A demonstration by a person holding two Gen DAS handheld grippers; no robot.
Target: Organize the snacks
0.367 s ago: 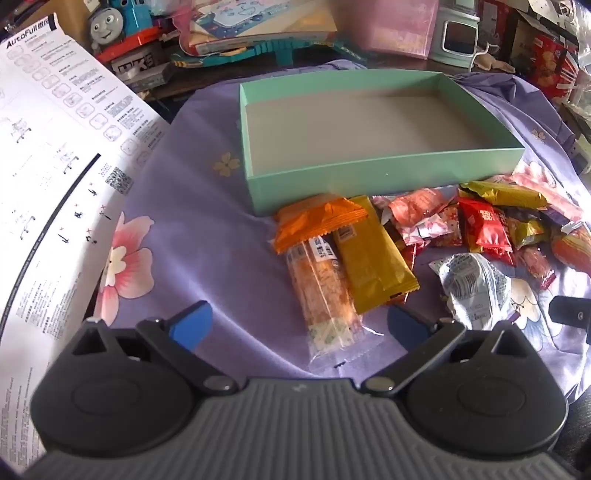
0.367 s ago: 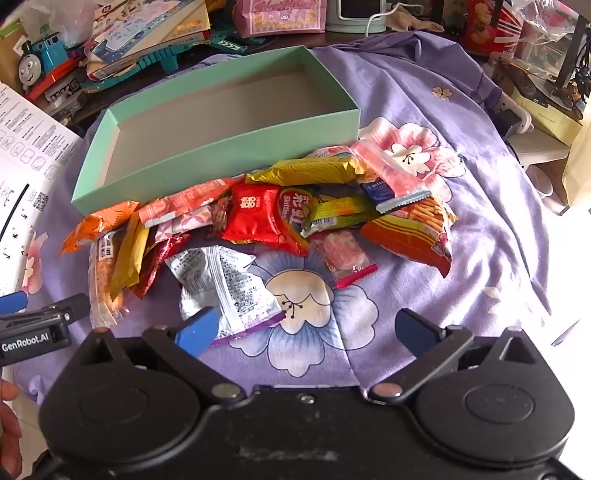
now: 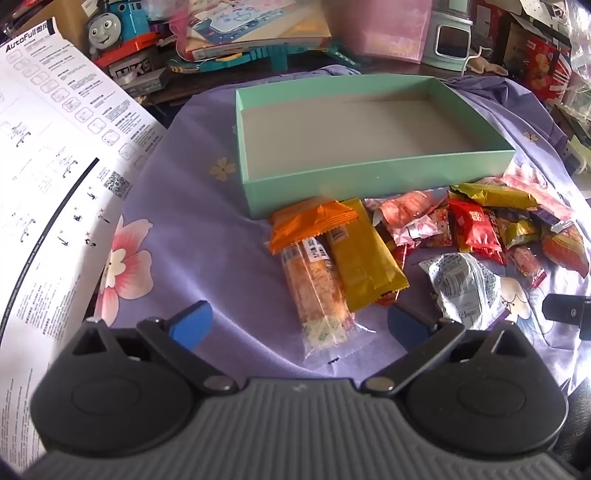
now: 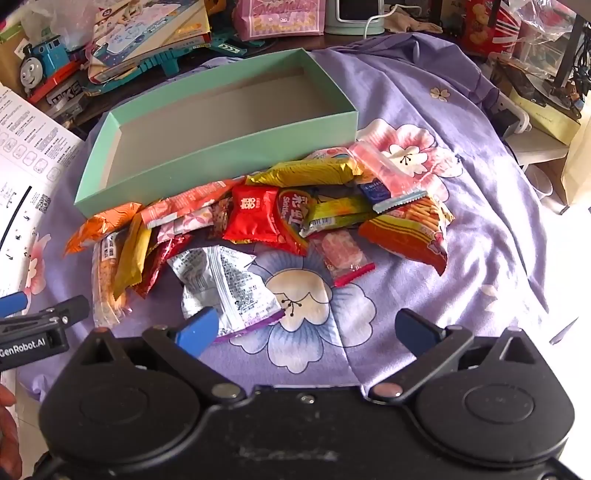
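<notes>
An empty mint-green box (image 3: 369, 177) (image 4: 207, 155) lies on a purple flowered cloth. Several snack packets lie in a heap along its near wall. At the heap's left end are an orange-topped clear bar (image 3: 314, 273) and a mustard-yellow packet (image 3: 364, 258). Farther right lie a red packet (image 4: 253, 212), a silver packet (image 4: 225, 284) and an orange striped bag (image 4: 410, 230). My left gripper (image 3: 297, 325) stands open just above the clear bar's near end. My right gripper (image 4: 308, 330) stands open above the cloth, its left finger over the silver packet's edge.
A white instruction sheet (image 3: 48, 177) covers the left side. Behind the box are a toy train (image 3: 118, 26), books and a pink bag (image 4: 282, 16). Clutter lines the right edge (image 4: 535, 96). The left gripper's finger (image 4: 40, 321) shows at the right view's left edge.
</notes>
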